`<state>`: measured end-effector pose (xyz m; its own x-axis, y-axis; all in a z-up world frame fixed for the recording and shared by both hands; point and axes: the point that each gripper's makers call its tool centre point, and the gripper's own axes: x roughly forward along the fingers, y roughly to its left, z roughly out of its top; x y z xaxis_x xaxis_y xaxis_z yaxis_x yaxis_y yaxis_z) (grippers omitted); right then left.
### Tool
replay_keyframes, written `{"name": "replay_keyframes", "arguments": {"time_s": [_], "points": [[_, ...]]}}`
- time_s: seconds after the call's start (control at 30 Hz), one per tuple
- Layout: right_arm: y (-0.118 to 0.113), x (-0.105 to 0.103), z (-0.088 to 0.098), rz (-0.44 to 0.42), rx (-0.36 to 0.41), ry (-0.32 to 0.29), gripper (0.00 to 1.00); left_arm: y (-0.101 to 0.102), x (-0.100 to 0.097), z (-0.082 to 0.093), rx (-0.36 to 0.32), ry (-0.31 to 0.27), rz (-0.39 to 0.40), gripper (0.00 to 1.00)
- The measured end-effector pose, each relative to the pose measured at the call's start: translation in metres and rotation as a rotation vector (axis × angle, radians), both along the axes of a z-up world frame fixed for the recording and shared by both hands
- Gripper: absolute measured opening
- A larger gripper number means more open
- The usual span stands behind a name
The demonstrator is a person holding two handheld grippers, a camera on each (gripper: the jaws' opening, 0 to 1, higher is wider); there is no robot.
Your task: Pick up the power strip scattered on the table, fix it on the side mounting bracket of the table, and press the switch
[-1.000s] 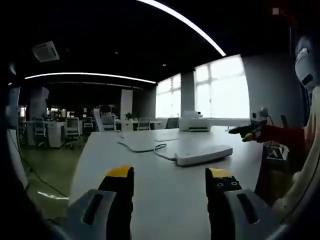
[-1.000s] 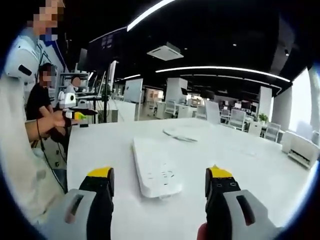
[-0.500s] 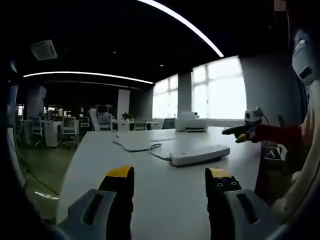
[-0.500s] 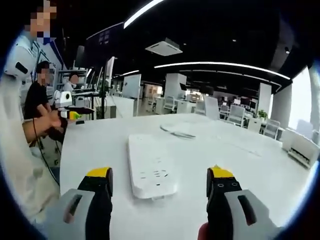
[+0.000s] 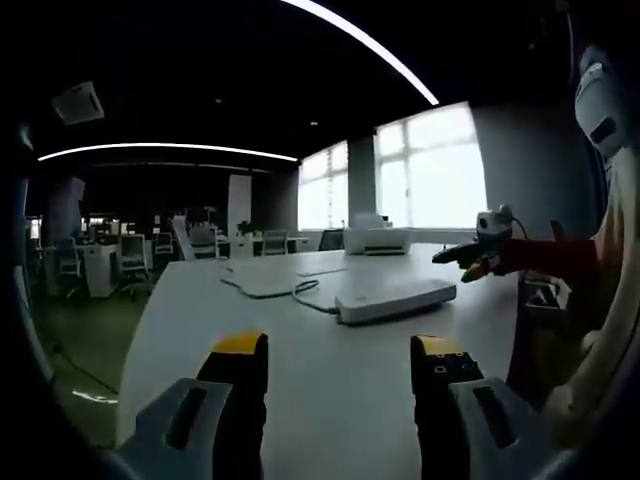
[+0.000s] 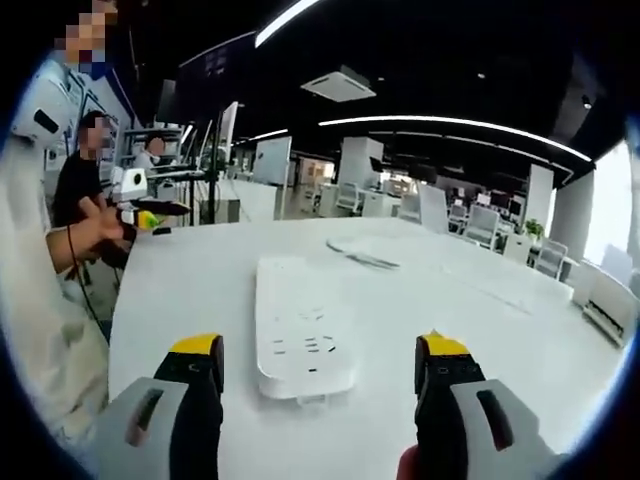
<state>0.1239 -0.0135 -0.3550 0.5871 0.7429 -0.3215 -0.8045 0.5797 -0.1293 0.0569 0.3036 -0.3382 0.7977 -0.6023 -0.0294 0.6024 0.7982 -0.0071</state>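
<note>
closing in is what's been going on over the last second; in the right gripper view the power strip (image 6: 303, 338) is now seen larger and lower in the frame than before, so the right gripper (image 6: 322, 365) has been brought nearer to it; in the left gripper view the strip (image 5: 394, 298) has drifted only slightly, toward the middle of the frame, which reads mostly as the camera turning rather than the strip being moved; the strip itself looks untouched on the white table (image 6: 520, 330), so the pickup hasn't been started yet and the bracket and switch steps are all left to do.

the right gripper's jaws are held wide apart with nothing between them; the strip's near end sits at lower centre of that frame, just above the gap between the two yellow tips, lined up lengthwise with the jaws; a grab looks close but no contact is seen.

the left gripper (image 5: 340, 358) is also spread wide and empty; the strip lies at centre right of its frame, well beyond the tips, with its white cord (image 5: 300, 293) trailing off to the left; the right gripper is glimpsed at the right edge, hovering past the strip.
</note>
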Motion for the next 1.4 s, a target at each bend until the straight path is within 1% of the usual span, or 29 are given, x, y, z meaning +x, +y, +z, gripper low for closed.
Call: {"name": "replay_keyframes", "arguments": {"time_s": [0.17, 0.47, 0.6, 0.77, 0.87, 1.03, 1.2, 1.3, 1.4], "points": [[0.002, 0.003, -0.005, 0.012, -0.01, 0.005, 0.74, 0.0, 0.0, -0.001, 0.025, 0.003, -0.003, 0.62], [0.002, 0.007, -0.012, 0.01, -0.018, 0.022, 0.74, -0.003, 0.002, -0.001, 0.022, 0.005, -0.014, 0.62], [0.003, 0.006, -0.016, 0.016, -0.021, 0.03, 0.73, -0.006, 0.002, -0.001, 0.039, 0.004, -0.029, 0.62], [0.009, 0.004, -0.022, 0.049, -0.028, 0.048, 0.72, -0.005, 0.005, 0.003, 0.029, -0.003, -0.035, 0.62], [0.012, 0.005, -0.024, 0.06, -0.025, 0.054, 0.72, -0.005, 0.005, 0.006, 0.014, -0.007, -0.04, 0.62], [0.018, 0.006, -0.026, 0.081, -0.02, 0.065, 0.71, -0.002, 0.005, 0.009, 0.009, -0.014, -0.037, 0.62], [0.02, 0.009, -0.03, 0.084, -0.016, 0.077, 0.69, 0.002, 0.003, 0.011, 0.011, -0.018, -0.029, 0.62], [0.021, 0.008, -0.032, 0.094, -0.006, 0.09, 0.67, 0.003, 0.0, 0.015, -0.009, -0.028, -0.028, 0.62], [0.022, 0.008, -0.034, 0.095, 0.002, 0.097, 0.67, 0.004, -0.002, 0.017, -0.009, -0.032, -0.024, 0.62]]}}
